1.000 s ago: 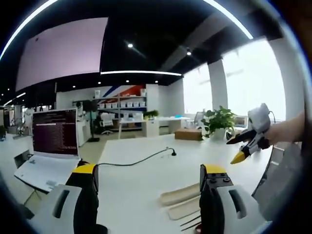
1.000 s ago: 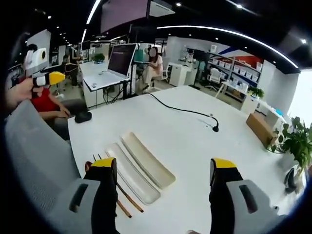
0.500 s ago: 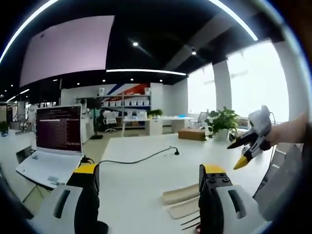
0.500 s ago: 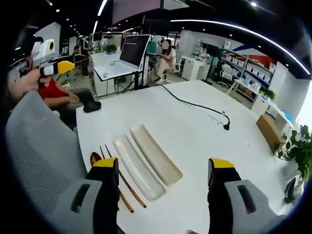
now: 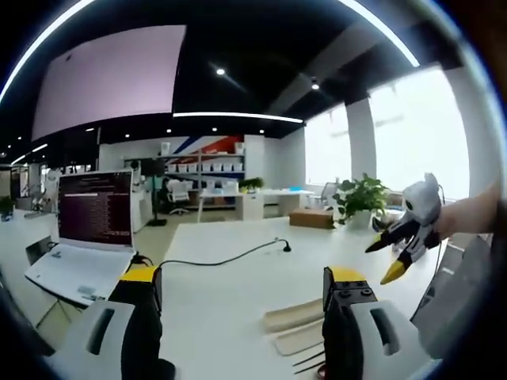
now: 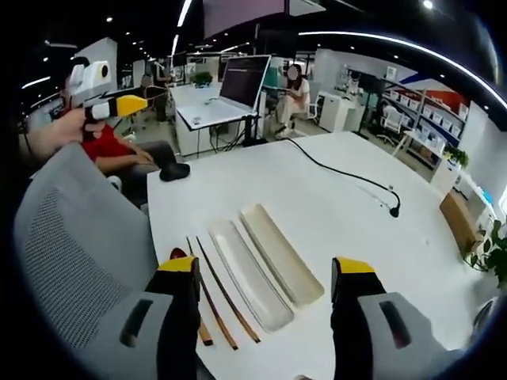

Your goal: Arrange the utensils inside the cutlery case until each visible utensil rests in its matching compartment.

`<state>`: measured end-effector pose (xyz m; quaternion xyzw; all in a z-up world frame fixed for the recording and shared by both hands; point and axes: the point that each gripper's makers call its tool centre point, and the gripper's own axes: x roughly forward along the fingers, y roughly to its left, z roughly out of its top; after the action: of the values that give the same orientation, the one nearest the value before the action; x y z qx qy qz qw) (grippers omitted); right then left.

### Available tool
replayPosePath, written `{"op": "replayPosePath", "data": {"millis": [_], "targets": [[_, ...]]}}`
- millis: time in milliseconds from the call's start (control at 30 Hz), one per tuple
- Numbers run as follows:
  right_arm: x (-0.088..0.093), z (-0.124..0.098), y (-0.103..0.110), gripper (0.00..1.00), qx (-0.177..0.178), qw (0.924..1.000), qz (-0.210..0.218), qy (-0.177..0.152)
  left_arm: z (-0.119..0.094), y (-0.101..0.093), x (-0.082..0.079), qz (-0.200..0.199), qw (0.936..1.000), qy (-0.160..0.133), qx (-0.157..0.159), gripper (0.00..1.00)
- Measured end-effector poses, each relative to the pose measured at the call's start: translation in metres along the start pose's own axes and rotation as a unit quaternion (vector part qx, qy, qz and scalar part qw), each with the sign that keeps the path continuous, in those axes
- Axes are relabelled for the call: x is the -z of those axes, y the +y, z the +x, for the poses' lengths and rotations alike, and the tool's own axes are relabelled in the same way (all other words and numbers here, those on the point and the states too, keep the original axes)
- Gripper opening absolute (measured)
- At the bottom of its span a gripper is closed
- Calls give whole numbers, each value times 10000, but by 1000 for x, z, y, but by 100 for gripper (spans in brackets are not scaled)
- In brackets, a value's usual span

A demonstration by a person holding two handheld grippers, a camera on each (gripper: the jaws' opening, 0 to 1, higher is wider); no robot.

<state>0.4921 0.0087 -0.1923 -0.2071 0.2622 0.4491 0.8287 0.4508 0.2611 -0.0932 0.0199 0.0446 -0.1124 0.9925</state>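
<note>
With both the left gripper [image 5: 238, 317] and the right gripper [image 6: 265, 305] spread and empty, the two long cream cutlery-case trays [image 6: 265, 265] and thin brown chopsticks [image 6: 226, 297] lay low-centre on the white surface [image 6: 333, 198], so descending squarely over one chopstick seemed wise.

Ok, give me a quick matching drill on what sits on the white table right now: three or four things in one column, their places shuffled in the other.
Things:
1. two cream trays
2. brown chopsticks
3. black cable
4. cardboard box

Places:
A. far right end of the white table, near the plant
B. side by side at the near edge, between the right tool jaws
C. running across the table's far part
D. just left of the trays, toward the grey chair

Pairs: 1-B, 2-D, 3-C, 4-A
</note>
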Motion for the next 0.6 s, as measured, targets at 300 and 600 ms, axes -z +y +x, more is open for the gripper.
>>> {"op": "replayPosePath", "data": {"millis": [300,600], "targets": [[2,10,18,59,-324,9992,-208,129,0,0,-1,3,10000,-19,11,86],[2,17,36,53,-663,9964,-476,216,0,-1,0,11,10000,0,33,86]]}}
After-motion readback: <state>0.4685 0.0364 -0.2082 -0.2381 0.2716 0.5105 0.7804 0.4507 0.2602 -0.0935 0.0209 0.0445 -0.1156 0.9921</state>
